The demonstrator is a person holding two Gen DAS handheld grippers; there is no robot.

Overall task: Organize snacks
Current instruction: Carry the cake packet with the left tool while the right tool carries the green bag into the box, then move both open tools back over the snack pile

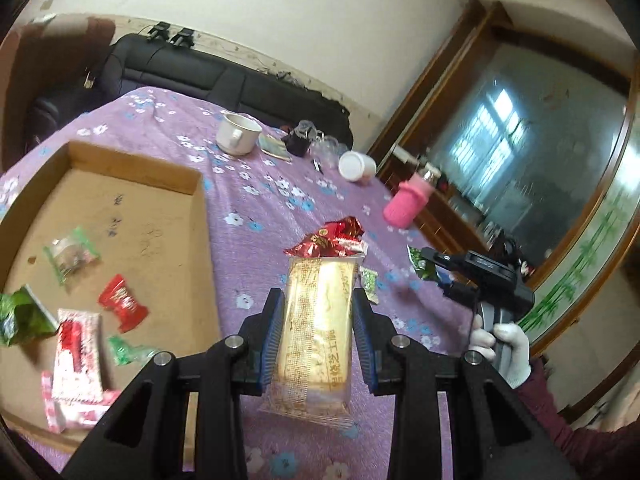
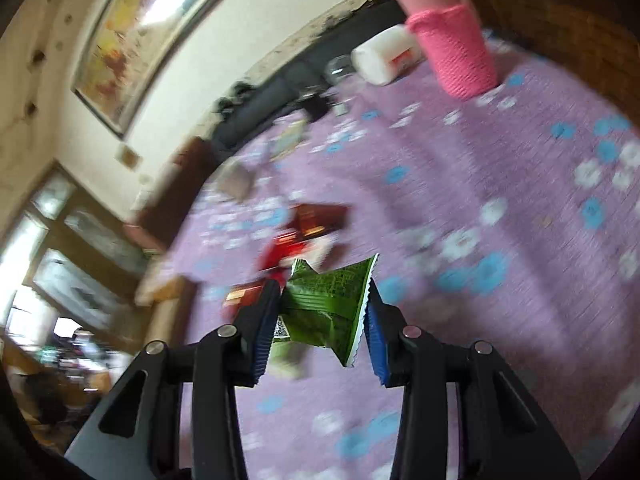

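Left wrist view: we hold the left gripper (image 1: 319, 316) clenched on a long golden cake packet in clear wrap (image 1: 316, 332), raised above the purple flowered tablecloth (image 1: 256, 184). Left of it lies a shallow brown cardboard box (image 1: 132, 184) holding a red twisted sweet (image 1: 122, 303), a green-trimmed clear packet (image 1: 72, 255) and a red-and-white wafer packet (image 1: 76, 354). Beyond the cake packet, a red foil snack (image 1: 332, 238) lies on the cloth. A white-gloved hand (image 1: 502, 346) carries the right gripper (image 1: 434, 276).

Right wrist view: the right gripper (image 2: 326, 300) grasps a crumpled green foil packet (image 2: 328, 304) above the cloth (image 2: 500, 160); a pink knitted cup sleeve (image 2: 456, 48) stands beyond.
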